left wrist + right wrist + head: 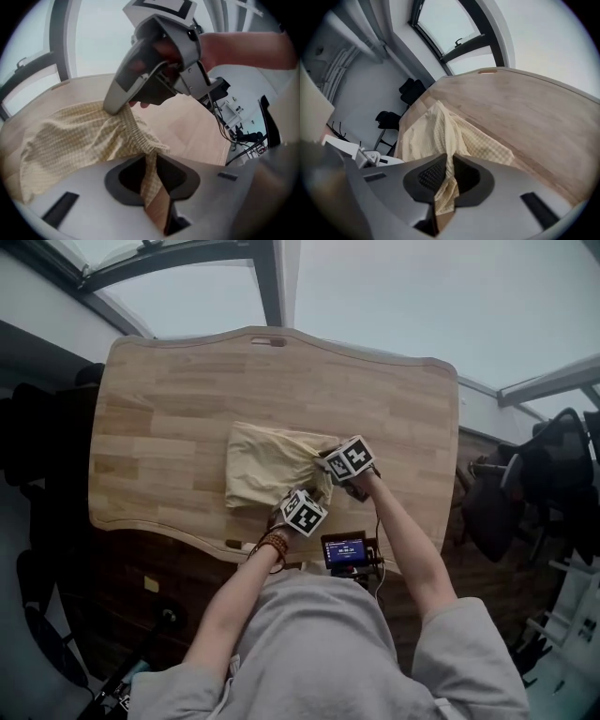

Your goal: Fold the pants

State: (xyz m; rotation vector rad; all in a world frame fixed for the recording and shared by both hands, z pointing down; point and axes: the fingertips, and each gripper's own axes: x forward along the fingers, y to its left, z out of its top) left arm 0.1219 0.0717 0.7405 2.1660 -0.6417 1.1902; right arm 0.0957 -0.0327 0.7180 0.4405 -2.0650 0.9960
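Observation:
Pale yellow checked pants (267,470) lie bunched in a rough rectangle on the wooden table (187,399), near its front edge. My left gripper (281,509) is at the cloth's near right corner, and my right gripper (325,465) is at its right edge. In the left gripper view a strip of the pants (70,140) runs between the dark pads of my left gripper (150,166), which is shut on it. Just beyond, my right gripper (117,108) pinches the gathered waistband. In the right gripper view my right gripper (449,176) is shut on a fold of the pants (436,136).
A small device with a lit screen (347,551) sits at the table's near edge, just right of my left wrist. Dark chairs stand off the table's left side (37,446) and right side (553,474). Bare wood (525,112) stretches behind and beside the pants.

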